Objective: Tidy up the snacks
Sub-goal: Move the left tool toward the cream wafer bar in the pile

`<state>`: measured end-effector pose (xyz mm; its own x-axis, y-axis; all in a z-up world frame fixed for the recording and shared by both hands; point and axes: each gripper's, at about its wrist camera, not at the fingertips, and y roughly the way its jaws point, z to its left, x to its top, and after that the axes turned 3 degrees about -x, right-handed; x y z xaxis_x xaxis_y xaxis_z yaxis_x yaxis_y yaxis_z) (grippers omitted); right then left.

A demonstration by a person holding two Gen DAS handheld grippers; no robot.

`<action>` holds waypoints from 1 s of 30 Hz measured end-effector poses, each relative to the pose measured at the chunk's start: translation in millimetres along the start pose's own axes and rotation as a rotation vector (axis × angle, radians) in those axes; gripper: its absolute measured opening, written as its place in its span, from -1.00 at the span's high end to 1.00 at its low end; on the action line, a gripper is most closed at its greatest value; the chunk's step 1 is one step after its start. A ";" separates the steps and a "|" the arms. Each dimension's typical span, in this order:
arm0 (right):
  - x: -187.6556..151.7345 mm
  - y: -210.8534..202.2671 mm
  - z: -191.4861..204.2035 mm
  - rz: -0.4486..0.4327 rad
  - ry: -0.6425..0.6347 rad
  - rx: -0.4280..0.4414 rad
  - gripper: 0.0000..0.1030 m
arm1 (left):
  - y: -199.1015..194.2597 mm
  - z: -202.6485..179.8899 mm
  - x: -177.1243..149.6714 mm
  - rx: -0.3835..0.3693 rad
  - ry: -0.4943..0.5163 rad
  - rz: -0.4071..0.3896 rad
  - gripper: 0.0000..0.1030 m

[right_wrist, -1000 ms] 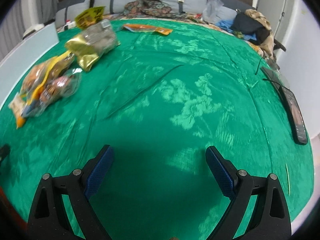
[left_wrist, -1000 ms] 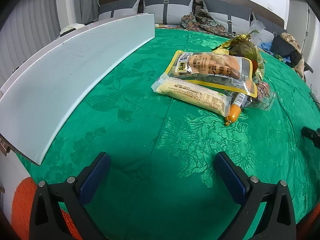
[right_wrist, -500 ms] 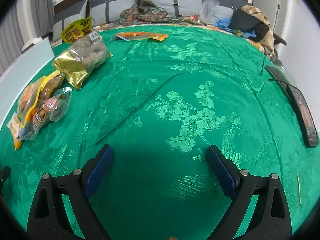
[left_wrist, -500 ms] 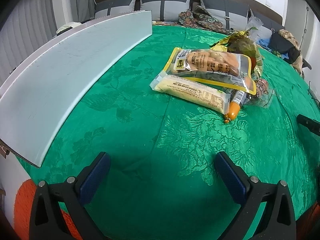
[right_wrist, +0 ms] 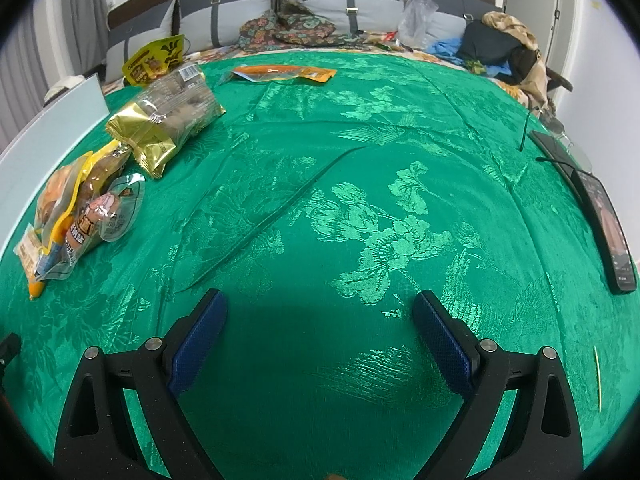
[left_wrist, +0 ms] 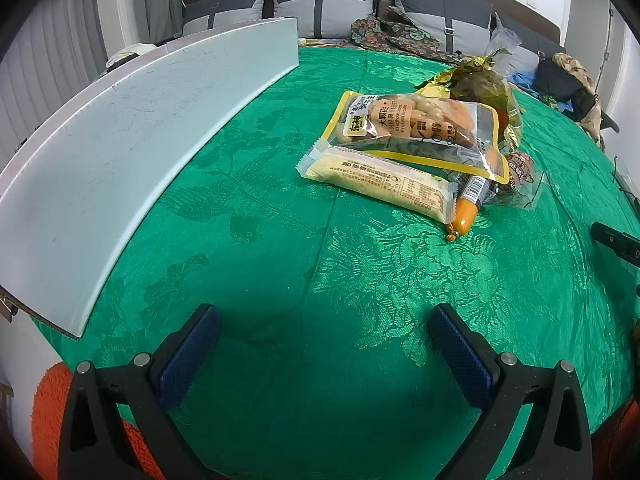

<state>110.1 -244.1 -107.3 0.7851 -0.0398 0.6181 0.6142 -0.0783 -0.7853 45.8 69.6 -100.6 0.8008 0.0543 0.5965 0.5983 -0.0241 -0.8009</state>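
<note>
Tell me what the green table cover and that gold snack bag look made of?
The green cover looks like woven damask-type fabric, satin-shiny: raised flower patterns catch the light and it creases. The gold bag seems metallised plastic foil with a clear window, judging by its mirror-like crinkles; the exact film can't be told.

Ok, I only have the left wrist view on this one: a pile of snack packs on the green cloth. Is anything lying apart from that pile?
Observer: Yes. The right wrist view shows an orange flat packet lying alone near the far edge of the green cloth.
Operator: Anything else back there?
Observer: A yellow bag at the far left, past the gold-and-clear pack.
Operator: And to the right of the pile?
Observer: No snacks. A dark phone lies at the cloth's right edge.
Operator: Is the right gripper holding something?
Observer: No. The right gripper is open, with only cloth between its fingers.
</note>
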 end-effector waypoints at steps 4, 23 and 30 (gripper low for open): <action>0.6 0.5 -0.1 0.000 0.000 0.000 -0.87 | 0.0 0.0 0.0 0.000 0.000 0.001 -1.00; 0.1 0.1 -0.2 0.000 0.000 0.000 -0.87 | 0.2 20.6 17.2 -0.126 -0.042 0.097 -1.00; -0.6 -0.2 -0.1 0.000 0.001 0.001 -0.87 | 2.1 32.5 53.1 -0.189 -0.059 0.106 -0.99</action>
<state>109.6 -244.2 -107.5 0.7849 -0.0406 0.6183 0.6145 -0.0776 -0.7851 88.7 104.9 -72.3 0.8595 0.0994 0.5014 0.5105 -0.2193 -0.8315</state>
